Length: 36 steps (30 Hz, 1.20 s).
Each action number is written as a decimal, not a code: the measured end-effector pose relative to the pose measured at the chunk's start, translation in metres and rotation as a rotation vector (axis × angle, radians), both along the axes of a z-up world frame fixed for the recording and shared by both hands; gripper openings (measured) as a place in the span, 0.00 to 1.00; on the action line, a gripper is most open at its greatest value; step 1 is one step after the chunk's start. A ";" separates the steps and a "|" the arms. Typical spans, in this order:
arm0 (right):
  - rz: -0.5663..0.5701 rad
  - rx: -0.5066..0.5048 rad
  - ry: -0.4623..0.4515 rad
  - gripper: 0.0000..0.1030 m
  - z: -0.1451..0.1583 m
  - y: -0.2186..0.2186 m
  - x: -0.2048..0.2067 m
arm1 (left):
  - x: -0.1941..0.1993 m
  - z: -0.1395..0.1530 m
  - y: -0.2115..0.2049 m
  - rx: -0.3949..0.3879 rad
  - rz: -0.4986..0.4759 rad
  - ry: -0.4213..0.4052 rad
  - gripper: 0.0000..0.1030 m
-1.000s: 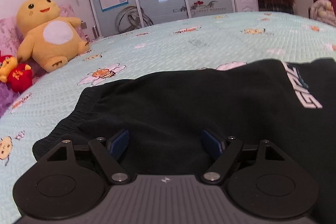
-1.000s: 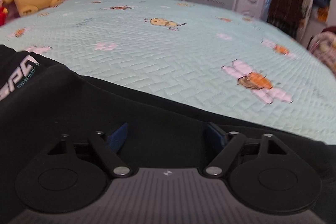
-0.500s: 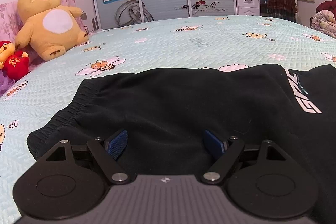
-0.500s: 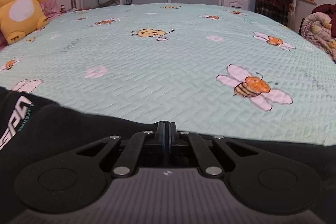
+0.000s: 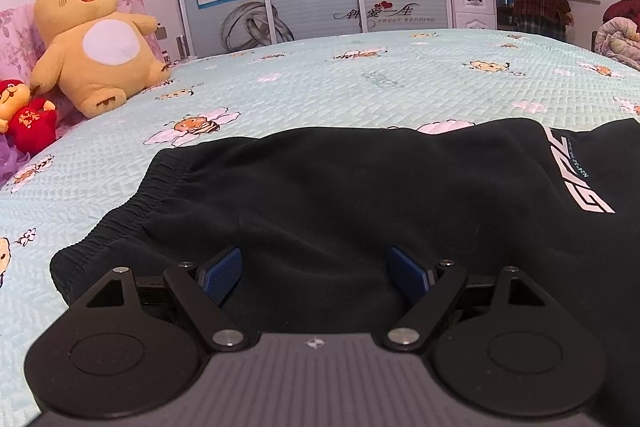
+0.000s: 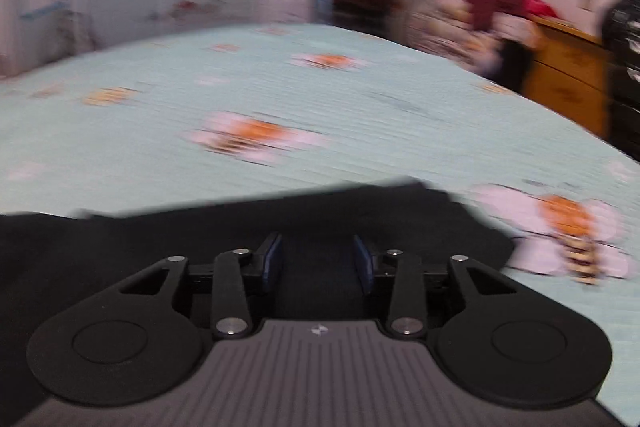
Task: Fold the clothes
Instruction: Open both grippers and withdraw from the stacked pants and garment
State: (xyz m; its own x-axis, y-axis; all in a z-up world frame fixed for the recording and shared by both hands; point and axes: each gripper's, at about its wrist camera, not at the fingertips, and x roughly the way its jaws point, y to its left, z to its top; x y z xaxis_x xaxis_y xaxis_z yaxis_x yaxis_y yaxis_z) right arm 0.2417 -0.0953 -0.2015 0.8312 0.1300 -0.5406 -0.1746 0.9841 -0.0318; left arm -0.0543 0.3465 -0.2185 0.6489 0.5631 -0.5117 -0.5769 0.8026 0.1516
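Two pairs of fingers stand parted, gripping nothing: our left gripper over the black garment near its elastic waistband; our right gripper at its other end; it lies on the bed, the fold's stage unclear.

- My left gripper is black, with two round discs, silver screws and blue pads.
- My right gripper looks the same, with a grey ridged base.
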 end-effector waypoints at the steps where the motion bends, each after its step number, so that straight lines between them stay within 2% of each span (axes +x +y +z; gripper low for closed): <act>1: 0.008 0.014 0.003 0.21 -0.003 -0.013 0.008 | 0.000 0.000 0.000 -0.002 0.001 0.000 0.83; 2: -0.006 0.031 0.001 0.15 -0.003 -0.023 0.013 | 0.000 0.000 0.001 -0.003 0.001 0.000 0.83; 3: -0.035 0.050 -0.003 0.05 -0.002 -0.031 0.018 | 0.000 -0.001 0.001 -0.004 0.002 0.000 0.83; 4: -0.058 0.068 -0.014 0.00 0.002 -0.035 0.017 | 0.000 0.000 0.001 -0.005 0.003 0.000 0.83; 5: -0.076 0.084 -0.028 0.04 0.006 -0.035 0.014 | 0.000 0.000 0.001 -0.006 0.003 0.000 0.83; 7: -0.087 0.115 -0.055 0.19 0.013 -0.033 0.005 | 0.000 0.000 0.001 -0.007 0.004 0.000 0.84; 9: -0.042 0.139 -0.065 0.44 0.013 -0.027 -0.003 | 0.001 0.000 0.001 -0.007 0.004 0.000 0.84; 10: -0.045 0.126 -0.052 0.48 0.010 -0.024 0.000 | 0.001 -0.001 0.001 -0.007 0.005 0.000 0.84; 11: -0.061 0.101 -0.036 0.49 0.005 -0.023 0.006 | 0.001 -0.001 0.001 -0.009 0.005 -0.001 0.84; 13: -0.091 0.086 -0.009 0.41 -0.001 -0.023 0.006 | 0.000 -0.001 0.002 -0.013 0.006 -0.002 0.84; 14: -0.104 0.121 -0.005 0.41 -0.002 -0.026 -0.006 | 0.001 -0.001 0.002 -0.013 0.007 -0.002 0.84; 17: -0.144 0.226 0.009 0.52 -0.005 -0.035 -0.042 | 0.002 -0.002 0.001 -0.002 0.010 0.003 0.85; 24: -0.237 0.469 0.043 0.52 -0.011 -0.056 -0.127 | -0.001 -0.002 0.004 -0.020 0.010 -0.013 0.86; 26: -0.223 0.470 0.044 0.53 -0.012 -0.051 -0.145 | -0.002 0.000 0.006 -0.042 0.012 -0.006 0.86; 28: -0.198 0.452 0.042 0.60 -0.013 -0.044 -0.162 | -0.007 0.009 0.004 -0.076 0.032 0.014 0.84; 32: -0.160 0.436 0.043 0.63 -0.013 -0.036 -0.187 | -0.055 0.041 -0.020 -0.171 0.052 -0.076 0.84; 34: -0.153 0.451 0.043 0.64 -0.015 -0.038 -0.190 | -0.079 0.048 -0.035 -0.199 0.059 -0.109 0.88; 36: -0.139 0.462 0.038 0.69 -0.018 -0.040 -0.193 | -0.092 0.041 -0.046 -0.226 0.064 -0.084 0.89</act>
